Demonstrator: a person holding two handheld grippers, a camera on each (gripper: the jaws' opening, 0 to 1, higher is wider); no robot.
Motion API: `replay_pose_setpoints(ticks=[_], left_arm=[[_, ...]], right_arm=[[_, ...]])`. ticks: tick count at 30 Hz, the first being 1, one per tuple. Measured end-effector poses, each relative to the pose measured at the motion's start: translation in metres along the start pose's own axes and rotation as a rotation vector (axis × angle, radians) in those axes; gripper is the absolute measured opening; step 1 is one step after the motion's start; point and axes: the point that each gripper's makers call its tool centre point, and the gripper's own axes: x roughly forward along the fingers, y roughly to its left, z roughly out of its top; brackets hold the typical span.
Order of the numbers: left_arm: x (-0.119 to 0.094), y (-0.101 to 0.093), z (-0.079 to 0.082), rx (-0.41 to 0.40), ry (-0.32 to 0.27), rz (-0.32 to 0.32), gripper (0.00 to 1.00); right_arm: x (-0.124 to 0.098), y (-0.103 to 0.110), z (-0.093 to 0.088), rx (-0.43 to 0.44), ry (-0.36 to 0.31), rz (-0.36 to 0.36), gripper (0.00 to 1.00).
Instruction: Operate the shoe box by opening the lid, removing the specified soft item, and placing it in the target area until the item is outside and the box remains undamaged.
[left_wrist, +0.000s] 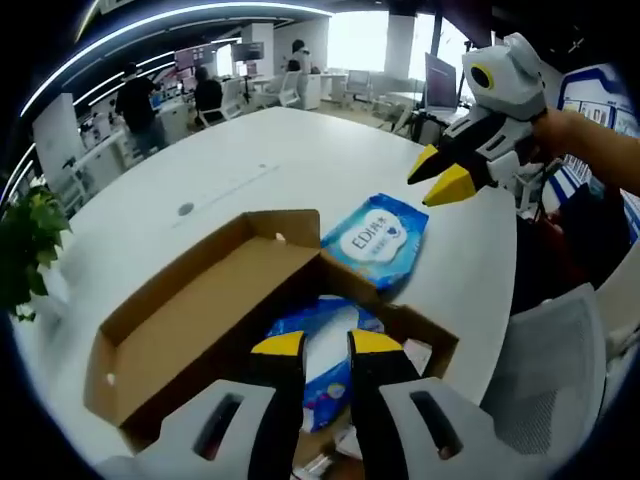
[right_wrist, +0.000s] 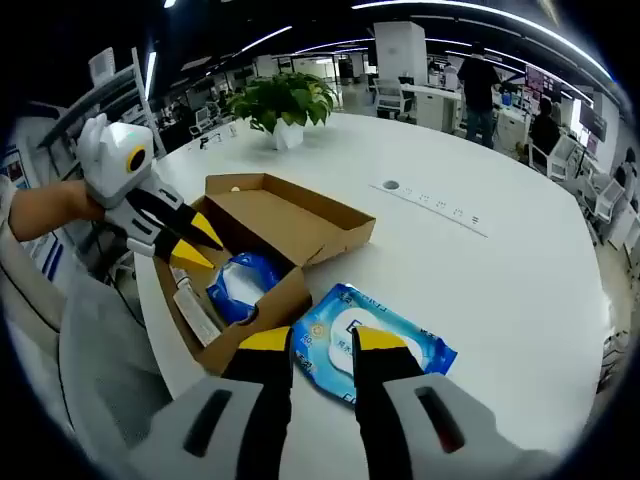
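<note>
An open cardboard shoe box (left_wrist: 190, 330) (right_wrist: 290, 215) lies near the table edge with its lid folded flat. A blue soft pack (left_wrist: 325, 335) (right_wrist: 240, 280) rests inside the box next to a white tube (right_wrist: 195, 312). A blue wet-wipes pack (left_wrist: 378, 238) (right_wrist: 415, 345) lies flat on the table just beside the box. My left gripper (left_wrist: 326, 345) (right_wrist: 197, 245) hovers over the box interior, open, with nothing between its jaws. My right gripper (left_wrist: 437, 176) (right_wrist: 322, 340) hangs above the wipes pack, open and clear of it.
The round white table (left_wrist: 260, 160) (right_wrist: 500, 260) has a small socket plate (left_wrist: 185, 209) (right_wrist: 390, 185). A potted plant (right_wrist: 285, 100) (left_wrist: 25, 240) stands at one edge. A grey chair (left_wrist: 560, 370) is beside the table. People sit at desks in the background.
</note>
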Motion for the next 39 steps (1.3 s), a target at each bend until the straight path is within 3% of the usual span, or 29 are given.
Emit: replay_pose_setpoints(ticks=[16,29,39], left_arm=[[0.004,-0.003,-0.03,0.116,0.038,-0.11,0.18],[0.019,-0.009,-0.033,0.207,0.063,-0.199,0.2],[0.031,-0.008,-0.035,0.245,0.087,-0.244,0.13]], right_arm=[[0.044,0.038,0.012,-0.194,0.021,0.109,0.19],[0.082,0.051,0.009,-0.28,0.081,0.136,0.17],[0.107,0.055,0.006,-0.32,0.111,0.144,0.14]])
